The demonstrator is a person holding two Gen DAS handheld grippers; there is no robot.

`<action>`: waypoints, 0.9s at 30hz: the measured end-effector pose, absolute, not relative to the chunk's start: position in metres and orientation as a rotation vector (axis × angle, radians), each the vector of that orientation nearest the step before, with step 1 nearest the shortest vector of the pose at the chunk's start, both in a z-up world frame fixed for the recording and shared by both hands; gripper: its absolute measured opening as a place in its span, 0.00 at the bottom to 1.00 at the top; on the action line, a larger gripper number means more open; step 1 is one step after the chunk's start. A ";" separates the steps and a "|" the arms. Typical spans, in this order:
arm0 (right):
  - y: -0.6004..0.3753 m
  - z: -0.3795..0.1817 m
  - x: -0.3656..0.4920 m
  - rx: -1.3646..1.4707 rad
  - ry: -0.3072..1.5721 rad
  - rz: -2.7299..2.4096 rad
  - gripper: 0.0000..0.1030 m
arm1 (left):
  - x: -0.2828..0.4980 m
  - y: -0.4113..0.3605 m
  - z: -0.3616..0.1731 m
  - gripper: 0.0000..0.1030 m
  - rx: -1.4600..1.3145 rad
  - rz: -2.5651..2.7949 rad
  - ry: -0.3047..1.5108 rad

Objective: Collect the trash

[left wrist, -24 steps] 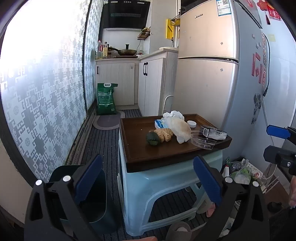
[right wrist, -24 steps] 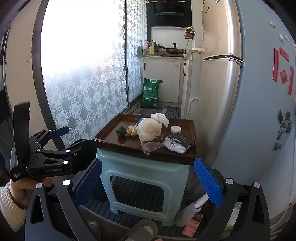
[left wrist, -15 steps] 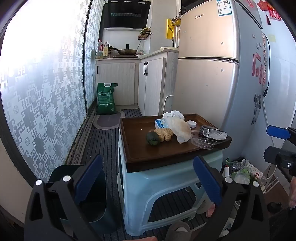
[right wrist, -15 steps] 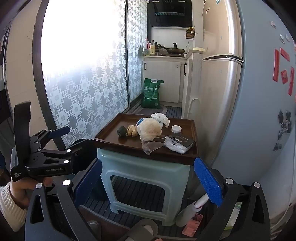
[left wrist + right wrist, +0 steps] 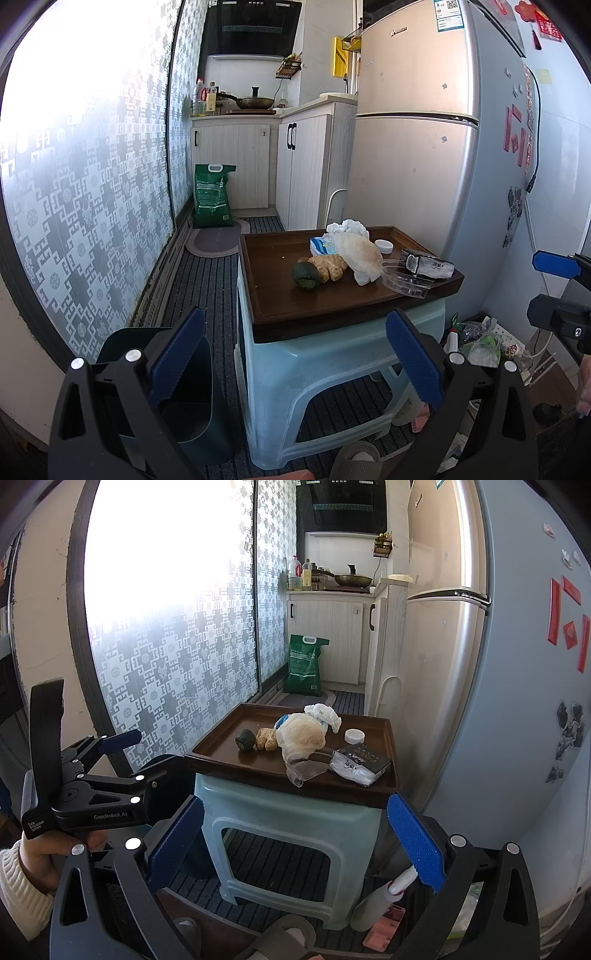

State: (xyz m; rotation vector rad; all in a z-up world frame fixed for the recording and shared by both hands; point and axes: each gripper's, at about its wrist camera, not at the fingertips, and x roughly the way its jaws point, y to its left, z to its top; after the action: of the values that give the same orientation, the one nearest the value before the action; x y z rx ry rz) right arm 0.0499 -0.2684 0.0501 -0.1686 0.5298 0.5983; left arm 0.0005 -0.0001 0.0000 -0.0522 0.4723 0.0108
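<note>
Both grippers, left (image 5: 295, 365) and right (image 5: 295, 847), are held wide open and empty, near a stool (image 5: 332, 369); a bin (image 5: 184, 398) is seen left.

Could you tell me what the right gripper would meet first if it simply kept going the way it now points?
Probably the pale blue plastic stool under the brown tray. The open right gripper points slightly downward, level with the stool's near side, with nothing visible in between. Depth is hard to judge, so it might meet the tray's front edge instead.
</note>
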 end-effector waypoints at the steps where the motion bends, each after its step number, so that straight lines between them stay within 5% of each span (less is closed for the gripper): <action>1: -0.268 0.050 0.050 -0.168 0.530 0.598 0.97 | 0.001 0.000 0.000 0.97 -0.053 0.011 0.472; 27: -0.268 0.050 0.050 -0.165 0.535 0.601 0.97 | 0.000 -0.001 0.000 0.97 -0.050 0.008 0.469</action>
State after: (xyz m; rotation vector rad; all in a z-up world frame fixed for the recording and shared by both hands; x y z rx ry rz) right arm 0.0499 -0.2679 0.0502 -0.1652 0.5347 0.6015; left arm -0.0001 -0.0006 0.0004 -0.0500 0.4690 0.0080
